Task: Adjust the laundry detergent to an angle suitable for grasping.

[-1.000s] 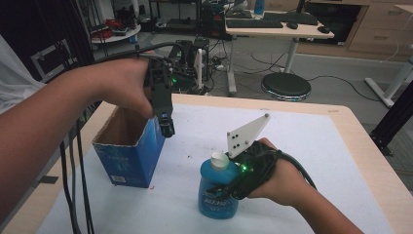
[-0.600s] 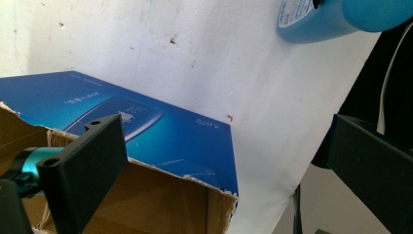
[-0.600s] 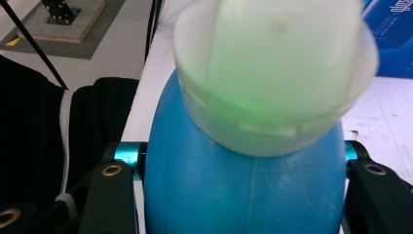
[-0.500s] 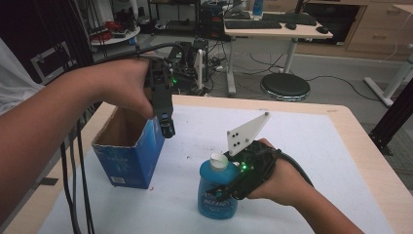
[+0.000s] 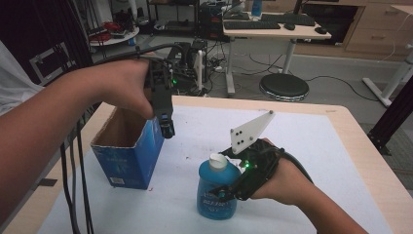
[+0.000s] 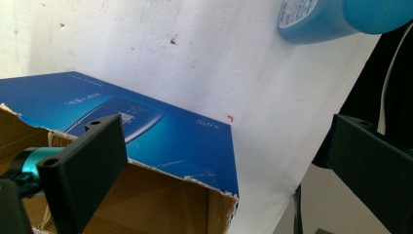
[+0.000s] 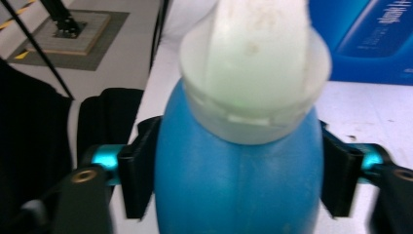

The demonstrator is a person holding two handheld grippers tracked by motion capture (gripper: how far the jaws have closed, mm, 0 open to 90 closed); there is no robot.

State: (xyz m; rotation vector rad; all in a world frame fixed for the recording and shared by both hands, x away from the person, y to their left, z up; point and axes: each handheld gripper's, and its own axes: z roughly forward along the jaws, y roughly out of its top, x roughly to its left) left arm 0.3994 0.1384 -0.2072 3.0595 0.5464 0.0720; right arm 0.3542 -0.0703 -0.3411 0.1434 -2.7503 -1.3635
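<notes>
A blue plastic bottle (image 5: 217, 191) with a white cap (image 5: 218, 162) stands upright on the white table cover. My right gripper (image 5: 225, 191) is shut on its body from the right; the right gripper view shows a jaw pressed against each side of the bottle (image 7: 238, 180). An open blue cardboard box (image 5: 130, 152) stands at the left. My left gripper (image 5: 168, 130) hangs open just above the box's right rim. In the left gripper view its jaws stand wide apart over the box's torn top corner (image 6: 160, 141), with the bottle (image 6: 336, 17) far off at top right.
The wooden table (image 5: 363, 146) carries a white cover (image 5: 302, 141). Black cables (image 5: 73, 195) hang along the table's left edge. Beyond the far edge stand a round stool (image 5: 284, 87), a desk (image 5: 272, 31) with keyboards, and equipment racks.
</notes>
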